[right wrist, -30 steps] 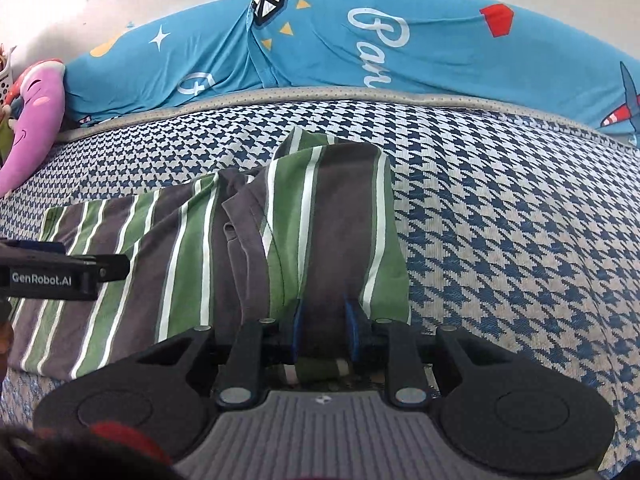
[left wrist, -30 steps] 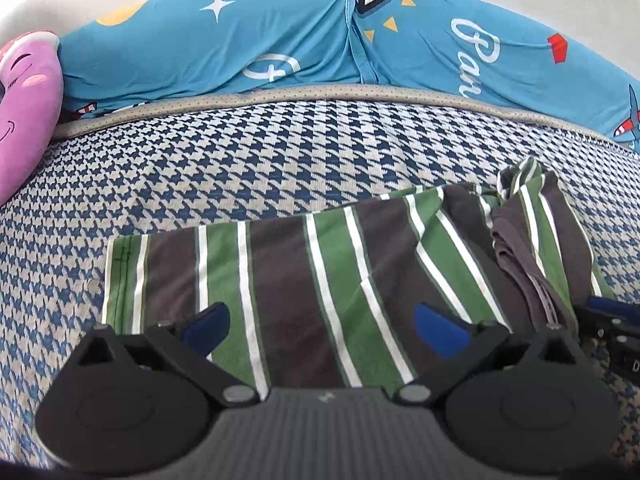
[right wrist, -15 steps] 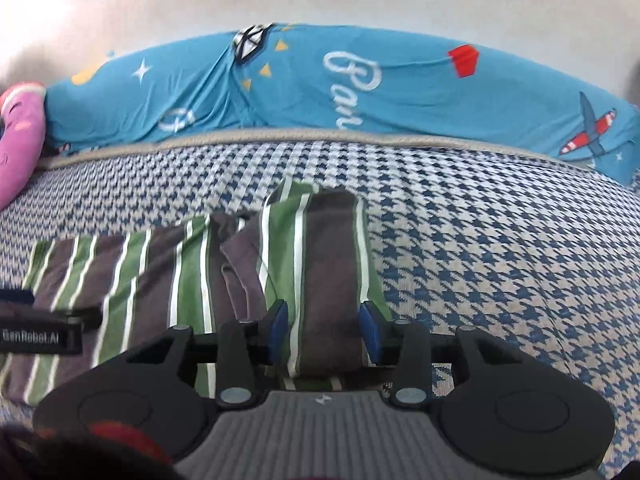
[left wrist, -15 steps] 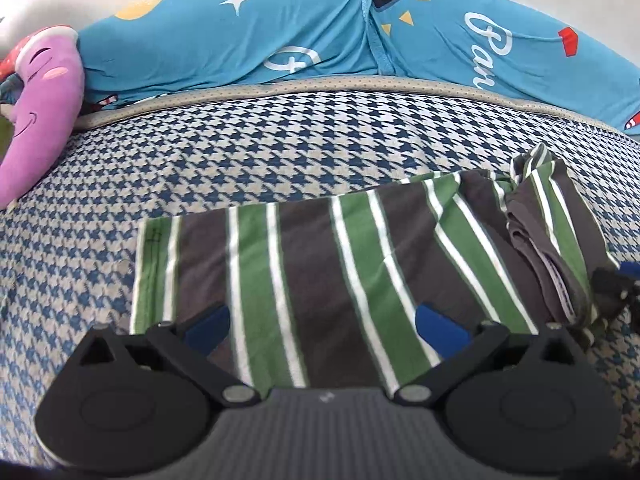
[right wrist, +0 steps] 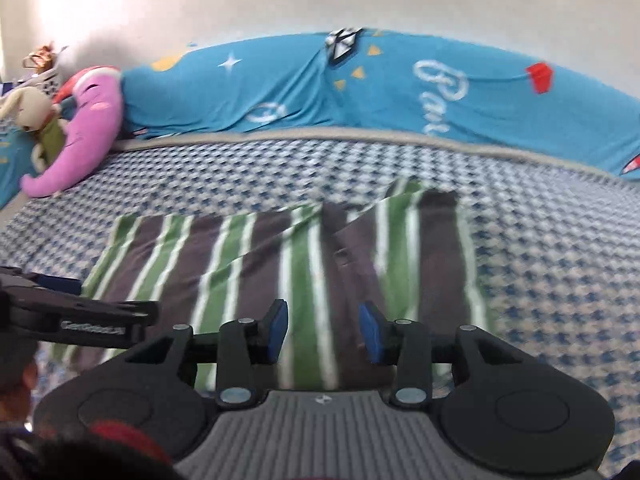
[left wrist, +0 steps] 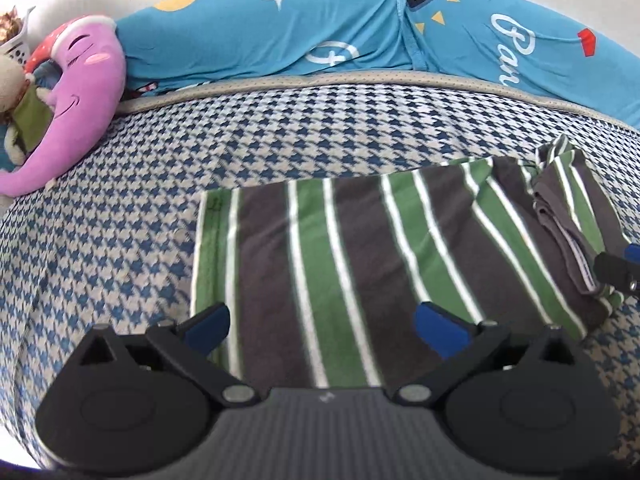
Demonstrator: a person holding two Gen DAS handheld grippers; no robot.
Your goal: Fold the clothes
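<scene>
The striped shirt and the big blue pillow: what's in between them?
Only bare checked bedcover lies between the striped shirt and the blue pillow. Nothing sits on that stretch. Both wrist views show it, the left one most sharply.

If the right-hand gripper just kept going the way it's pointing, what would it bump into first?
Most likely the striped garment lying on the houndstooth bed cover. The right gripper is open and tilted down at the cloth, with nothing else ahead; exact depth is hard to judge.
</scene>
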